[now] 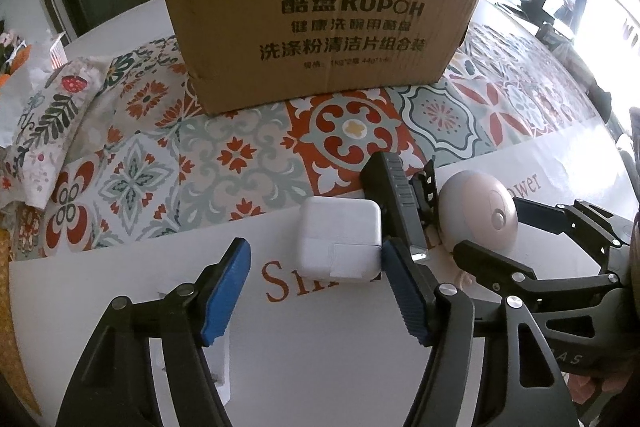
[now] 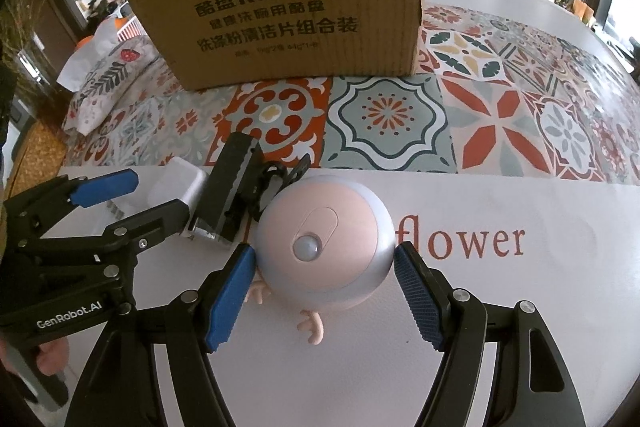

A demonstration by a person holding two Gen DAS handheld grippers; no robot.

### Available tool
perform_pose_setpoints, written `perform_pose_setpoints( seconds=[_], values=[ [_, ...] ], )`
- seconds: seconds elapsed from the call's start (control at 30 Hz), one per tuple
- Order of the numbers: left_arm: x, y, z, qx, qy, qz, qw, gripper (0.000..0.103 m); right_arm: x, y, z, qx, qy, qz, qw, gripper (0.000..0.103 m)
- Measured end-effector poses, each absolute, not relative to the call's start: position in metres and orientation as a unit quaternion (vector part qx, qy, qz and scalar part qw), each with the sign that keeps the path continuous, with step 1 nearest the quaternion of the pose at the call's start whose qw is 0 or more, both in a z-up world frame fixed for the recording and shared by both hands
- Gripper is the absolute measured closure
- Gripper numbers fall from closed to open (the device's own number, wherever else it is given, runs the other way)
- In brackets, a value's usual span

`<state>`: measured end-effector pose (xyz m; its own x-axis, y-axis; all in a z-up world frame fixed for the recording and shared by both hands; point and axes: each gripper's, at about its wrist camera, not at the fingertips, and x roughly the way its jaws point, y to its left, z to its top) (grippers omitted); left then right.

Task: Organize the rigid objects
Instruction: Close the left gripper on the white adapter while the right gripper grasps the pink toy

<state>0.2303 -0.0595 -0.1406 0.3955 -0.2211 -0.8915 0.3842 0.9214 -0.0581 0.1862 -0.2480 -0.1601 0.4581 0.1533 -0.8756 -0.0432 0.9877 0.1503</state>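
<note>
Nothing looks packed yet: white charger point(image 1: 339, 241), black clip device point(image 1: 394, 199) and pink round gadget point(image 2: 324, 243) all lie on the white mat near the table's front edge, short of the cardboard box point(image 1: 316, 19). Left gripper point(image 1: 316, 291) and right gripper point(image 2: 326, 297) both gape, jaws spread, the right one's flanking the glossy pink dome with its little feet

**Both tongs spread wide, low in frame**

The left tongs point(image 1: 316, 291) fill the lower centre of their view, blue pads apart. The right tongs point(image 2: 326, 297) sit lower centre too, jaws parted; fingertips point(image 2: 50, 357) show at lower left.
</note>
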Motion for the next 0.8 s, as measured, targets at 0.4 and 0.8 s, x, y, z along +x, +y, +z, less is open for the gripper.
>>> perform_pose_setpoints(
  seconds=[0.4, 0.8],
  values=[
    [0.238, -0.061, -0.161, 0.063, 0.539, -0.187, 0.819, 0.037, 0.190, -0.247, -0.162, 0.043, 0.507, 0.052, 0.859, 0.030],
    [0.239, -0.066, -0.158, 0.050, 0.525, -0.199, 0.826, 0.057, 0.189, -0.247, -0.162, 0.045, 0.490, 0.049, 0.869, 0.030]
  ],
)
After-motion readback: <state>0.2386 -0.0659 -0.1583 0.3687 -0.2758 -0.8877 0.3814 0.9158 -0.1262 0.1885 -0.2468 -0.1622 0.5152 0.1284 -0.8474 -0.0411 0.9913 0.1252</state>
